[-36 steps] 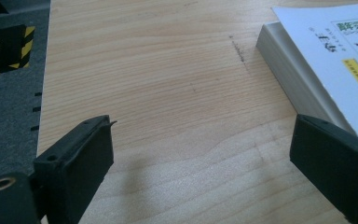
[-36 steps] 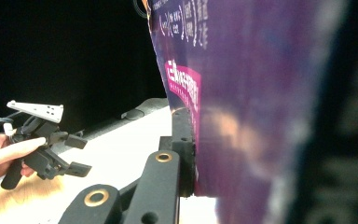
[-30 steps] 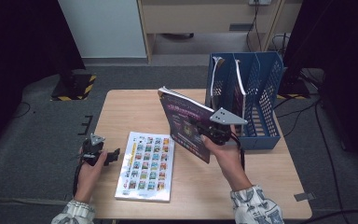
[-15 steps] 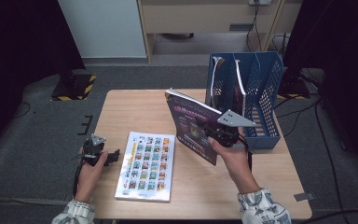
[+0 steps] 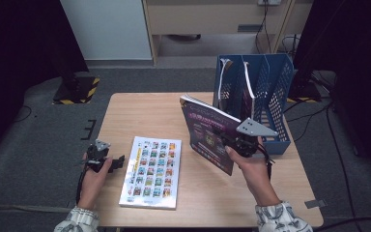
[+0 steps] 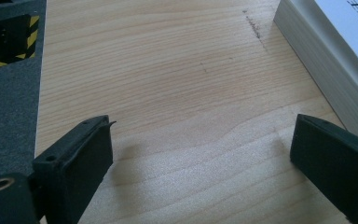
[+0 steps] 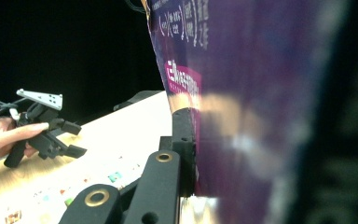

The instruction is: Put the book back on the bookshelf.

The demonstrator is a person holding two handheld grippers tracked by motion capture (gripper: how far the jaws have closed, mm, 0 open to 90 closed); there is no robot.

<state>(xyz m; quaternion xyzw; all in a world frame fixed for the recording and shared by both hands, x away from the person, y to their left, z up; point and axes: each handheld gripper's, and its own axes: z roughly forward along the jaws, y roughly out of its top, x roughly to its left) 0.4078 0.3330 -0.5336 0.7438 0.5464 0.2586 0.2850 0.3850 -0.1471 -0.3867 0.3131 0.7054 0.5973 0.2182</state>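
My right gripper (image 5: 233, 141) is shut on a purple book (image 5: 207, 131), held upright and tilted above the table in front of the blue file rack (image 5: 275, 99). In the right gripper view the purple book's cover (image 7: 261, 102) is pressed against my left-hand jaw. A second book with a grid of small coloured pictures (image 5: 152, 164) lies flat at the table's front left. My left gripper (image 5: 118, 162) rests low at the left table edge beside that book. Its jaws stand wide apart over bare wood, my left gripper (image 6: 200, 154) holding nothing, with the flat book's page edge (image 6: 317, 65) at the right.
The blue file rack has several upright slots with some papers (image 5: 248, 87) in them and stands at the table's (image 5: 140, 116) back right. Dark floor and a yellow-black striped base (image 5: 77, 92) lie to the left. A wooden cabinet (image 5: 212, 19) stands behind.
My right gripper has carried the purple book to the right, closer to the file rack. The left gripper has stayed put.
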